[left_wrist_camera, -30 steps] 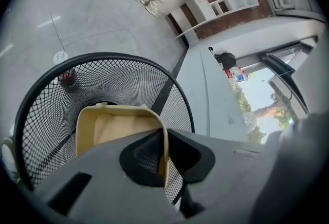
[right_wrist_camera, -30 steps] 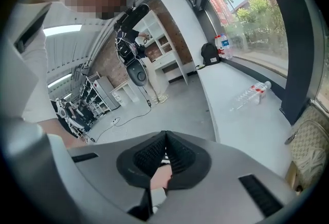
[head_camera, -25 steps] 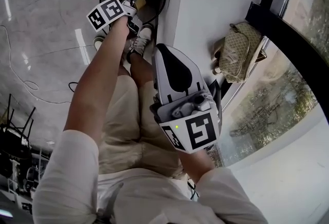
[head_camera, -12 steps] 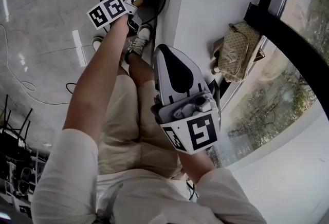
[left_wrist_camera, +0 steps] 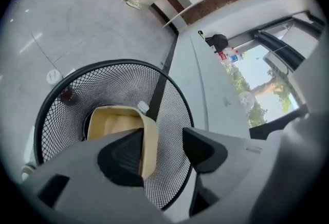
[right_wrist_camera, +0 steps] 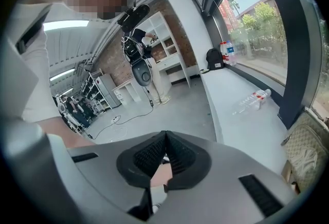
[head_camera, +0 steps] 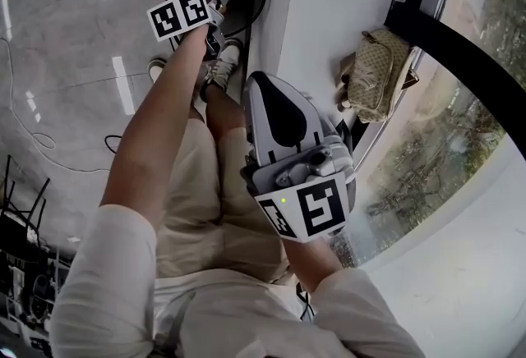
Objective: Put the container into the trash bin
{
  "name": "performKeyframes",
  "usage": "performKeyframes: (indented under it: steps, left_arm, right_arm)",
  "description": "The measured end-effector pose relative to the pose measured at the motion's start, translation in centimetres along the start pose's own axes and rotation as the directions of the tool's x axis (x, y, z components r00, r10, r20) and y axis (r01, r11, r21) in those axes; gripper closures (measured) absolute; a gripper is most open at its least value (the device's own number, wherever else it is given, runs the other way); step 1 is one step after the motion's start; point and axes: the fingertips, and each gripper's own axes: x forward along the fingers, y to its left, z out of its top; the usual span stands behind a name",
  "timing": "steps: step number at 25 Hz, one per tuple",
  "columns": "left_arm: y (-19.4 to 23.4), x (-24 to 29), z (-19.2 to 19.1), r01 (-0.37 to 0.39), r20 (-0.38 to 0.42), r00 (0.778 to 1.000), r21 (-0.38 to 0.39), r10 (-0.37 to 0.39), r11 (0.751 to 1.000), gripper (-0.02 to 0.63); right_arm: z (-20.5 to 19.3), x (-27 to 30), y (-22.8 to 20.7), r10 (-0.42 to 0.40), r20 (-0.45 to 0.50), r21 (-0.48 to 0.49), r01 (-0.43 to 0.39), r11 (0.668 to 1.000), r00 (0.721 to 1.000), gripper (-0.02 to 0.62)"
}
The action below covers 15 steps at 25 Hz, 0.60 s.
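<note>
Tan container (left_wrist_camera: 115, 125) over mesh bin (left_wrist_camera: 67, 99) | left gripper (left_wrist_camera: 162, 150) fingers opening (container between them) | right gripper (right_wrist_camera: 165, 153) fingers together, empty

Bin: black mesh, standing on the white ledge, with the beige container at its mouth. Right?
No. The bin is black mesh with the container at its mouth, but it stands on the floor beside the ledge, not on it; the left gripper view shows this.
</note>
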Motion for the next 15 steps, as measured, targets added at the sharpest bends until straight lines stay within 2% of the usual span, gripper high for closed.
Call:
performKeyframes:
  steps: [4,7,9,11,13,15]
  left_arm:
    - [-0.9,-0.7,-0.8,0.014,-0.06,0.998,0.056,-0.011,0.998,0.345]
    - [-0.7,-0.6,-2.2,0.001,-0.175,0.984,0.174,0.03,0.985,0.333]
    - [0.0,-0.5,-3.2,-0.021,-0.251,0.963,0.291,0.097,0.957,0.33]
    - [0.8,-0.4,-3.4,-0.039,-0.28,0.947,0.384,0.156,0.923,0.321]
    - [1.0,-0.3,-3.1,-0.055,-0.277,0.94,0.447,0.197,0.893,0.319]
    - [1.0,-0.2,-3.2,-0.055,-0.277,0.937,0.479,0.211,0.876,0.318]
  right_arm:
    - [0.6,-0.7,1.1,0.001,0.011,-0.017,-0.001,1.0,1.0,0.594]
    - [1.0,-0.8,1.8,0.008,0.023,-0.031,-0.007,0.999,1.0,0.594]
    - [1.0,-0.8,1.9,0.008,0.035,-0.019,-0.007,1.0,0.999,0.594]
    - [1.1,-0.6,1.8,0.002,0.048,-0.004,-0.002,1.0,0.999,0.594]
    - [1.0,-0.6,1.6,-0.001,0.053,0.004,0.001,1.0,0.999,0.594]
    - [0.7,-0.7,1.7,0.002,0.049,0.009,-0.003,1.0,0.999,0.594]
